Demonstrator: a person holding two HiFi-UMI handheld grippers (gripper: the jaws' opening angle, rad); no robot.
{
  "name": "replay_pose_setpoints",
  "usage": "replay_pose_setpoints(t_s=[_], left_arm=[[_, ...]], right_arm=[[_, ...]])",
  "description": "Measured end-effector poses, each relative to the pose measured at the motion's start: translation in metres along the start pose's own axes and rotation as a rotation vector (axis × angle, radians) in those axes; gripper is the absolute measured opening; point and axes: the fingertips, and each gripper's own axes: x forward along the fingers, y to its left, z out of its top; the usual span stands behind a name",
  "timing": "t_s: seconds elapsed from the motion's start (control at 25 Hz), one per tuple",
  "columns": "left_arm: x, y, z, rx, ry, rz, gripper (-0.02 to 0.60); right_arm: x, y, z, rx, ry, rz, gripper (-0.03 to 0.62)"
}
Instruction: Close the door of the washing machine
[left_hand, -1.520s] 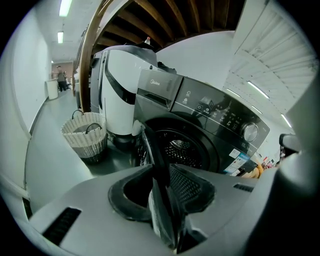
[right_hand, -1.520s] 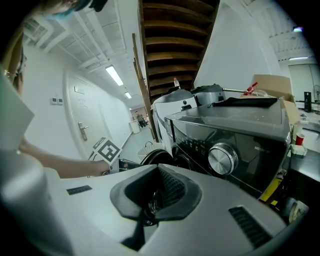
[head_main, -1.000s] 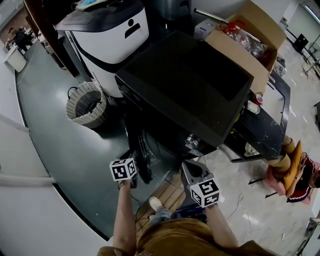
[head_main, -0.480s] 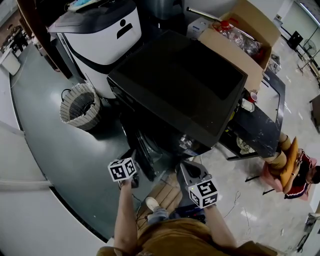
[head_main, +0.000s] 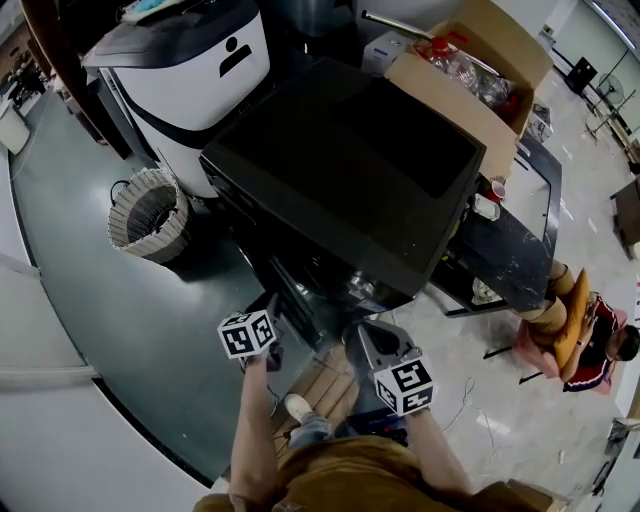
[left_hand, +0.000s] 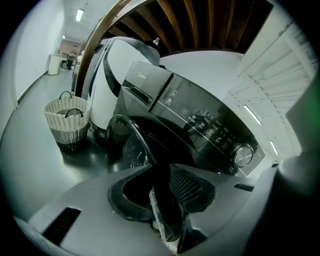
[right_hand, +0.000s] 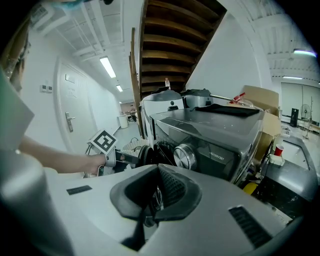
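The black front-loading washing machine (head_main: 340, 165) fills the middle of the head view. Its round glass door (head_main: 288, 298) stands partly open, swung out to the left. My left gripper (head_main: 270, 318) is at the door's free edge. In the left gripper view the door's (left_hand: 131, 146) dark rim runs straight between the jaws of the left gripper (left_hand: 167, 202), which are shut on it. My right gripper (head_main: 368, 328) hangs in front of the machine's lower right, shut, with nothing in it. The right gripper view shows the right gripper (right_hand: 154, 200), the door (right_hand: 143, 152) and the left gripper's fingers (right_hand: 120, 158) on it.
A wicker basket (head_main: 148, 213) stands on the grey floor left of the machine, beside a white appliance (head_main: 200, 80). A cardboard box (head_main: 480, 70) and a dark low table (head_main: 505, 250) are at the right. A seated person (head_main: 590, 340) is far right. Wooden slats (head_main: 325, 385) lie underfoot.
My left gripper has moved with the door's edge toward the machine's front, so the door stands less open. The right gripper has stayed in place.
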Motion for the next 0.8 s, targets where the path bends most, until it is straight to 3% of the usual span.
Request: replay_pose_setpoints(t_s=[0.8], left_arm=[[0.033, -0.025, 0.011, -0.011, 0.000, -0.064, 0.143]], right_arm=[[0.003, -0.029, -0.001, 0.022, 0.003, -0.043, 0.012]])
